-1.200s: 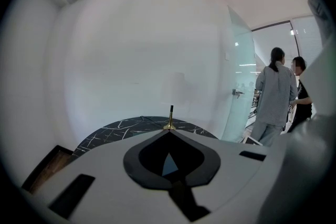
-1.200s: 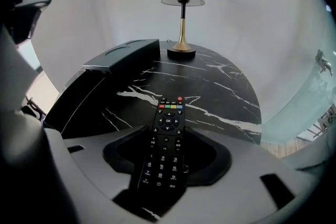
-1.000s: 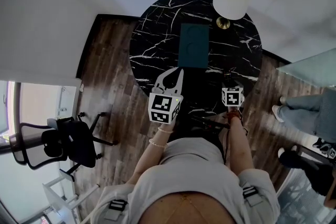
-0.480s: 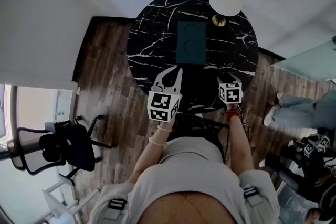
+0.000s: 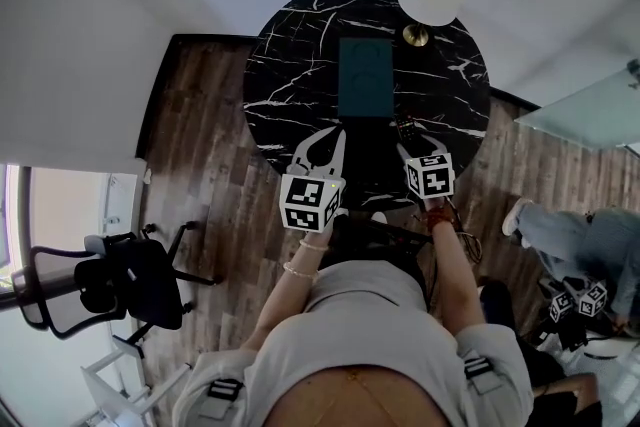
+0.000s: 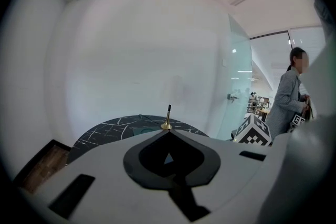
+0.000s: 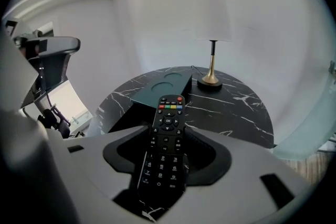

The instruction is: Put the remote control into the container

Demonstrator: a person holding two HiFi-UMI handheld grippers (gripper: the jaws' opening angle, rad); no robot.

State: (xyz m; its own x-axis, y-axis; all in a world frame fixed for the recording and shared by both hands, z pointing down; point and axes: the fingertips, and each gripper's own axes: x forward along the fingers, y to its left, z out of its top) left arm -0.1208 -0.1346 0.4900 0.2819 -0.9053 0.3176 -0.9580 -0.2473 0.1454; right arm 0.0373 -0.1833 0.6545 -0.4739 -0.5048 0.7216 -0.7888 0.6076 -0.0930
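I clamp my right gripper [image 7: 169, 136] on the remote [image 7: 168, 110], aimed at the teal container [image 7: 164, 86] mid-frame for dropping in, while my left gripper [image 6: 168, 132] rests closed and empty.

The left gripper [image 6: 168, 132] has its 2 jaws closed tip to tip, nothing between them. At 12 o'clock, beyond the tips, a black marble table [image 6: 105, 134] carries a brass lamp stem [image 6: 167, 117]. A marker cube [image 6: 252, 131] and a person [image 6: 287, 102] show at 3 o'clock, and wooden floor [image 6: 39, 162] at 8 o'clock.
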